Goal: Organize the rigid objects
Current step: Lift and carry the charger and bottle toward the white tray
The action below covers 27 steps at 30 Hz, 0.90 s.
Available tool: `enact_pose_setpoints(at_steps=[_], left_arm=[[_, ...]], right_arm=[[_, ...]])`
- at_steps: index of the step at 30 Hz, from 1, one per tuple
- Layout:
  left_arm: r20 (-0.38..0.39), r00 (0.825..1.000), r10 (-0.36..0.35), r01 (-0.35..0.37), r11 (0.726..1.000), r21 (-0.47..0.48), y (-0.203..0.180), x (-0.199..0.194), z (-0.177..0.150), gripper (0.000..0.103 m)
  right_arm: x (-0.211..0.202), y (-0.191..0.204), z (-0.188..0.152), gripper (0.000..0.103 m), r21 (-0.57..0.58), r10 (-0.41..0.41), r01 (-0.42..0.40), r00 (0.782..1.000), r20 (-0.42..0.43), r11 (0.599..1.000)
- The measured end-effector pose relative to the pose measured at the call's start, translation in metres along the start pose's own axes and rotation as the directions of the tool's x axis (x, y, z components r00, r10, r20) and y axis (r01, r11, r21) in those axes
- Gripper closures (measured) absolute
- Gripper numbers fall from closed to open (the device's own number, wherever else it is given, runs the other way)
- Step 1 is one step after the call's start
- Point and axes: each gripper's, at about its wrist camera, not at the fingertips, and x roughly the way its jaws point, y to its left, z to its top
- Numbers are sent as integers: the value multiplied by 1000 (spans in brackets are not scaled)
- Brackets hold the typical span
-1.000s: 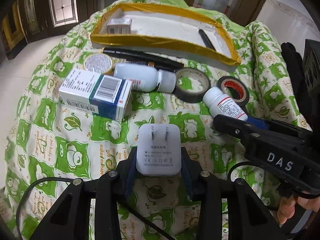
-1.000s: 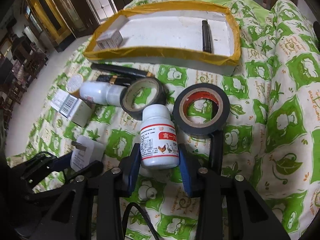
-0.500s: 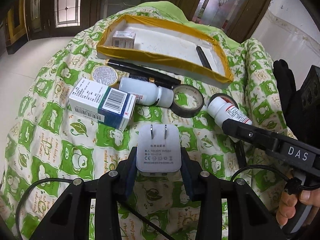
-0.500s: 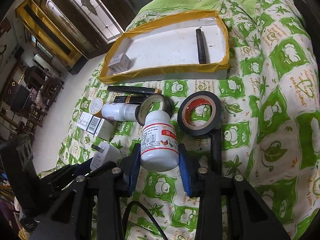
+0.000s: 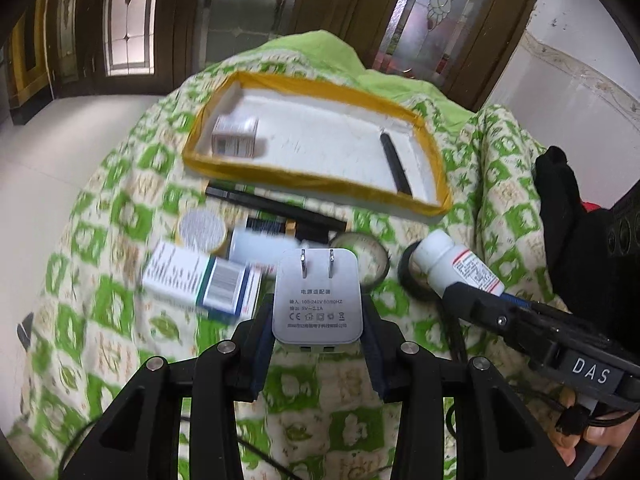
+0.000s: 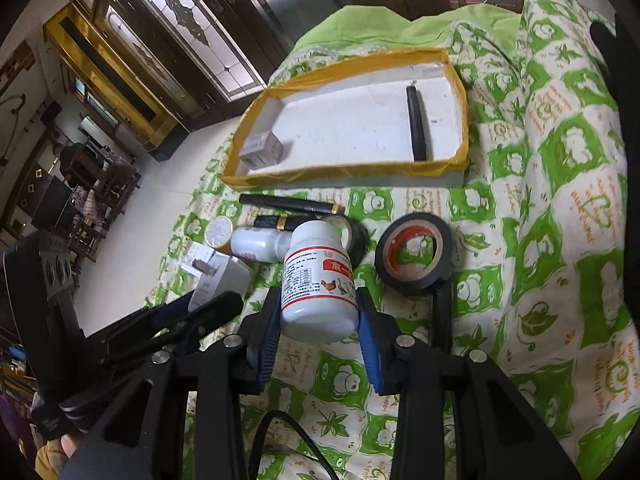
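Two grips: left fingers (image 5: 318, 320) clamp a charger (image 5: 317, 297), right fingers (image 6: 318, 316) a bottle (image 6: 318, 278) (chicken label unseen leftward).

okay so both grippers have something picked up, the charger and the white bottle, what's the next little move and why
Probably carry both forward to the yellow-rimmed tray and lower them inside. The left gripper is clamped on the white charger, the right gripper on the white bottle, and both look clear of the bedspread. The tray floor lies bare between the small box and the black pen.

Tray (image 5: 312, 178) middle bare; pens (image 6: 292, 209), tape rolls (image 6: 416, 258) apparently crowd approach.
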Motion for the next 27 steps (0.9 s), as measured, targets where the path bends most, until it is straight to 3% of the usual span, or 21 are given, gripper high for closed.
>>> enact_pose_setpoints(at_steps=[14,27], left_arm=[[43,999,5,-8,998,66,-20,11,56,61],[38,998,41,-44,995,92,-17,39,87,61]], right_arm=[[-7,-19,56,68,76,-21,15,997,74,997],[17,-33,92,68,112,-47,39,996,73,993]])
